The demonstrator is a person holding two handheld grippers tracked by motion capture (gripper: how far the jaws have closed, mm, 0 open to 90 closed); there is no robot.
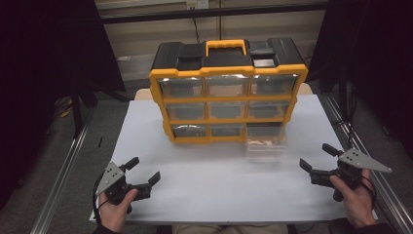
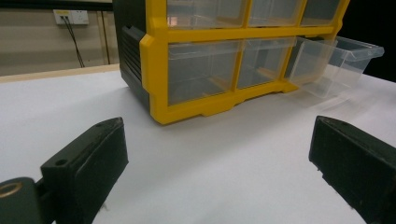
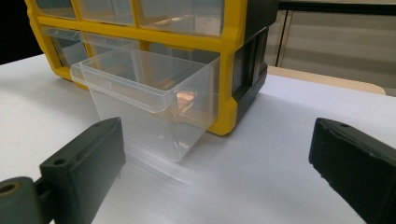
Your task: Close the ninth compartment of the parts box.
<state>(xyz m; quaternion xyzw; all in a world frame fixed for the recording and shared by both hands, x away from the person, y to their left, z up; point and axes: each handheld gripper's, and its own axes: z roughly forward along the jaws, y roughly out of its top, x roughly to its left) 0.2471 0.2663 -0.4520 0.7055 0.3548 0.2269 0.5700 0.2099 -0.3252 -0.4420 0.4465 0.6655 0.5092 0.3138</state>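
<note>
left gripper [image 1: 144, 169] low at white table [image 1: 209, 180] near edge, jaws spread wide, holding nothing. yellow-and-black drawer cabinet [image 1: 228, 68] centre-back, no legible lettering; bottom-right clear drawer [image 1: 265, 145] pulled out. right gripper [image 1: 316, 157] beside it, jaws wide, empty.

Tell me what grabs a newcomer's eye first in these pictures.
The yellow and black drawer organizer stands at the middle of the white table, its nine clear drawers facing the person. Its bottom right drawer is pulled out toward the near edge, and something small and coppery lies inside it. The left tool and right tool wait open near the table's front corners.
</note>
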